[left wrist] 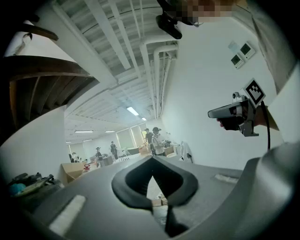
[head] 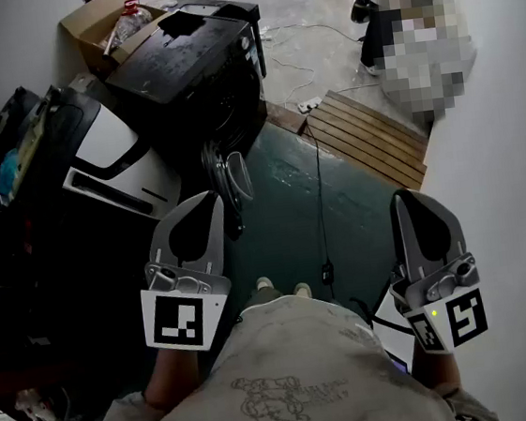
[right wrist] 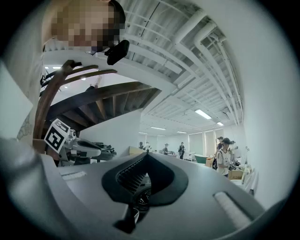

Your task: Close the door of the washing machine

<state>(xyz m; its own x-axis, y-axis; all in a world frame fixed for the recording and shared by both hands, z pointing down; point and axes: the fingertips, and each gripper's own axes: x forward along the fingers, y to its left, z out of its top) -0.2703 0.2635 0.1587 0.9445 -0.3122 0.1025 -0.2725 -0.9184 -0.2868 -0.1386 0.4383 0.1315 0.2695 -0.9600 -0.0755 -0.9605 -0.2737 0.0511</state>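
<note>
The black washing machine (head: 192,69) stands on the floor ahead of me, left of centre in the head view. Its round door (head: 229,177) hangs open at the front lower corner, edge-on to me. My left gripper (head: 210,198) is held up near my waist, shut and empty, its tip just left of the door and above it in the picture. My right gripper (head: 401,197) is also shut with nothing in it, well to the right near the white wall. In each gripper view the jaws meet at the tip, for the left gripper (left wrist: 152,159) and the right gripper (right wrist: 146,155).
A cardboard box (head: 106,26) sits behind the machine. A white appliance (head: 110,149) and dark clutter lie to its left. A wooden pallet (head: 370,136) lies at the right, and a black cable (head: 321,209) runs over the teal floor (head: 283,221). A white wall (head: 510,186) bounds the right.
</note>
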